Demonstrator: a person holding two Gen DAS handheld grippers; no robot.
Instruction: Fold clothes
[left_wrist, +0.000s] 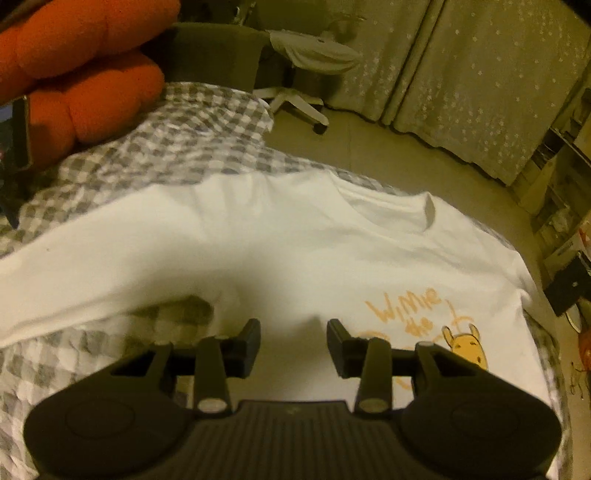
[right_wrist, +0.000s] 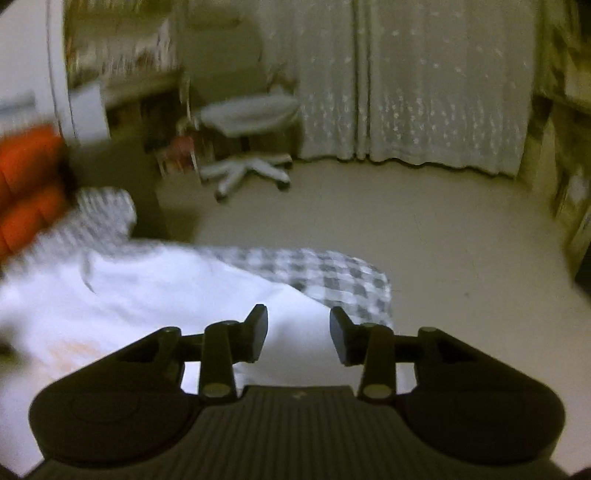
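From the left wrist we look down on a white T-shirt (left_wrist: 258, 236) spread over a bed covered in a grey-and-white checked sheet (left_wrist: 177, 147). Its collar (left_wrist: 388, 206) lies toward the far edge of the bed, and an orange print with a yellow bear (left_wrist: 467, 345) shows at the lower right. Our left gripper (left_wrist: 293, 338) hangs just above the shirt's middle, jaws parted, with only flat cloth showing in the gap and nothing pinched between them. An orange cushion (left_wrist: 85, 74) sits at the upper left of the bed. Beyond the bed stand a swivel chair (left_wrist: 299, 103) and pale star-patterned curtains (left_wrist: 461, 81).

From the right wrist the picture is blurred. Our right gripper (right_wrist: 298, 334) is released as well, its jaws apart over the near edge of the white shirt (right_wrist: 147, 295), with nothing clamped. The checked sheet (right_wrist: 332, 277) shows past the shirt at the bed's corner, then bare floor (right_wrist: 406, 221). The orange cushion (right_wrist: 26, 184) is at the left, the chair (right_wrist: 251, 122) and curtains (right_wrist: 424, 92) behind.
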